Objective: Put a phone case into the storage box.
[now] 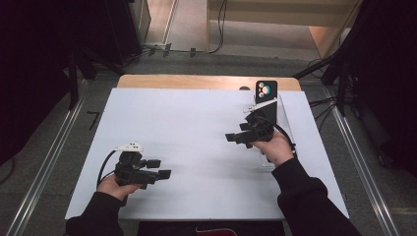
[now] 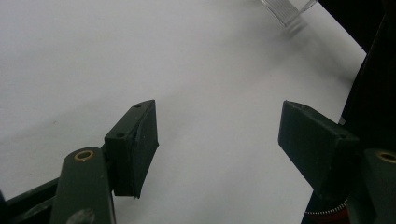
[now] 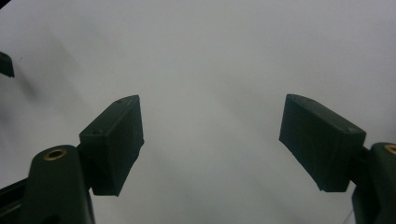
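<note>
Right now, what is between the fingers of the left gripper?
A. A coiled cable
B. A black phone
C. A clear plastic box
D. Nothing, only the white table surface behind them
D: in the left gripper view the left gripper has its fingers standing apart, with only the bare white table seen in the gap between them.

The right hand [image 1: 276, 150] hides part of the clear stand [image 1: 282, 129].
</note>
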The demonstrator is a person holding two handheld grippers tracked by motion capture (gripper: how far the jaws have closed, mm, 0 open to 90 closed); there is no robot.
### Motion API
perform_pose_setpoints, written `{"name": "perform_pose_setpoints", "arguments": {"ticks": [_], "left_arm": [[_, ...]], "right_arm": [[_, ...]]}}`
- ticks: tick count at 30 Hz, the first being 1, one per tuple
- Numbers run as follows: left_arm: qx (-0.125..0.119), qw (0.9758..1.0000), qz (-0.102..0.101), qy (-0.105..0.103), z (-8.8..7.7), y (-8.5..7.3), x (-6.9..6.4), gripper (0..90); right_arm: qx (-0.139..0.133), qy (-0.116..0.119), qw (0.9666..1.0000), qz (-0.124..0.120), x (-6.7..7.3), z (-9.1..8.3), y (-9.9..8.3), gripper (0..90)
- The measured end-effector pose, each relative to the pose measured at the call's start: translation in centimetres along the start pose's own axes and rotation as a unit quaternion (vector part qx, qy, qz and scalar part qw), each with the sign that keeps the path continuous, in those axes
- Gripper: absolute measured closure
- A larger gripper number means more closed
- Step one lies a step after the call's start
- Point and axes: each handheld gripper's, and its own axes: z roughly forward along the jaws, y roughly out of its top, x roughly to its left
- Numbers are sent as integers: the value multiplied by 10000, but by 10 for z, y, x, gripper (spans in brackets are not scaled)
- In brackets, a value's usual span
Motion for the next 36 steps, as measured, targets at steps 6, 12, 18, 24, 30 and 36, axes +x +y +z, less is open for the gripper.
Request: {"name": "perform_pose_setpoints", "arguments": {"ticks": [6,12,18,24,30,36], "left_arm": [[13,10000,12,-26,1,0,-1,285],[16,10000,23,-45,1,0,-2,285],[58,9999,68,-96,2,0,-3,285],[78,9999,93,-115,3,0,-4,285],[88,9998,113,-143,3,0,-4,285],[110,9997,136,-175,4,0,-5,285]], "right_arm": [[108,145,9997,-149,8,-2,-9,208],[38,320,9989,-353,15,-5,-17,209],[32,456,9977,-496,20,-8,-26,209],[-1,447,9975,-544,21,-12,-35,209],[-5,453,9971,-611,21,-15,-44,208],[66,458,9970,-623,22,-19,-54,208]]}}
